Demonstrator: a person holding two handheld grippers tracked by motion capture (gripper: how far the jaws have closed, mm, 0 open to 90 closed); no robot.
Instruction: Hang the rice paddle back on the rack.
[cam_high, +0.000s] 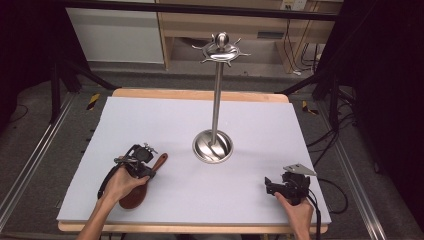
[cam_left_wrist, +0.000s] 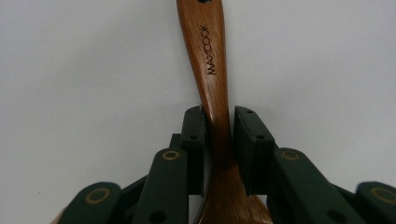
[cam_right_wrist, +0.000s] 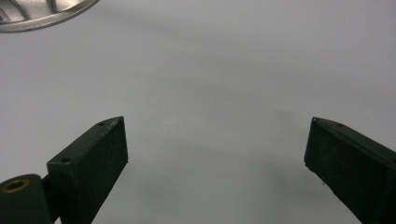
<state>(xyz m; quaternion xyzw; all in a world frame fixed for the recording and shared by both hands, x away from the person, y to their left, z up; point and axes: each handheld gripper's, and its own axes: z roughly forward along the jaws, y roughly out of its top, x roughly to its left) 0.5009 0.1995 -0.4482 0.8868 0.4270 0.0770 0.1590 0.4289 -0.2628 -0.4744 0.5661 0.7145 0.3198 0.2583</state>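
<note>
The wooden spoon (cam_high: 142, 185) lies flat on the near-left part of the white table (cam_high: 260, 130), its bowl toward the person and its handle angled away toward the middle. The left hand-held gripper (cam_high: 148, 169) is closed on the handle; in the left gripper view both pads press against the narrow neck of the spoon (cam_left_wrist: 215, 107), just past where it widens into the bowl, and the lettering on the handle runs away from the jaws. At the near-right of the table, well apart from the spoon, the right hand-held gripper (cam_high: 268, 187) rests with its jaws spread wide and nothing between them. Farther back, near the table's middle, stands a steel utensil stand (cam_high: 214, 125): its round dish base holds nothing, and its upright pole carries a ring of bare hooks.
</note>
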